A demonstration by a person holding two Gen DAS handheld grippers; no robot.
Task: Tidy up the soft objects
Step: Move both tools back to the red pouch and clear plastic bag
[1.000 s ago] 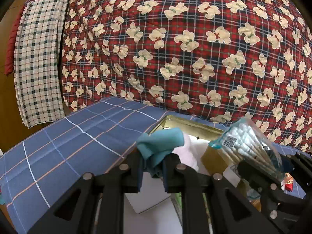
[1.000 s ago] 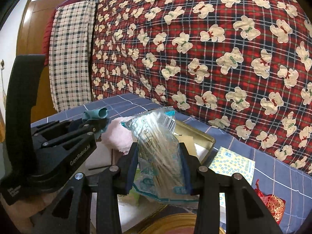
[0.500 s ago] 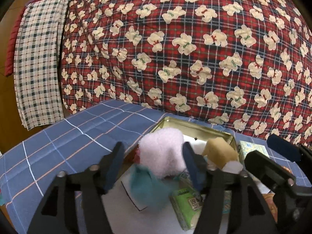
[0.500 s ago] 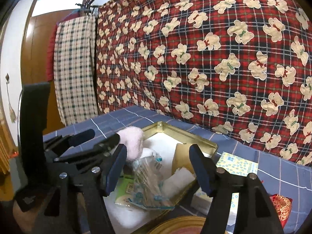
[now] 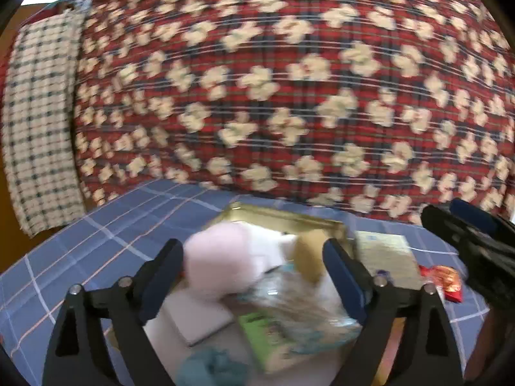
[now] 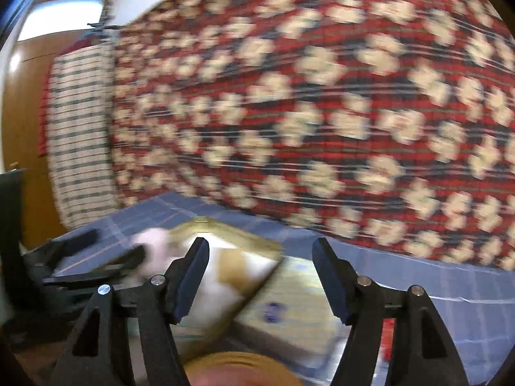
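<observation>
Left gripper (image 5: 252,259) is opening over the tin (image 5: 283,217), nothing gripped; right gripper (image 6: 259,259) stands open just beside it, empty.

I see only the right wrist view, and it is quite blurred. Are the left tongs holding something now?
Observer: No. The left wrist view shows the left tongs opening, with nothing pinched between them.
Operator: What lies nearest to that camera?
Observer: A teal cloth, loose at the bottom edge and touching neither finger.
Operator: Is anything else there that I cannot see?
Observer: A clear bag lies partly over a green packet, just beyond the cloth.
</observation>
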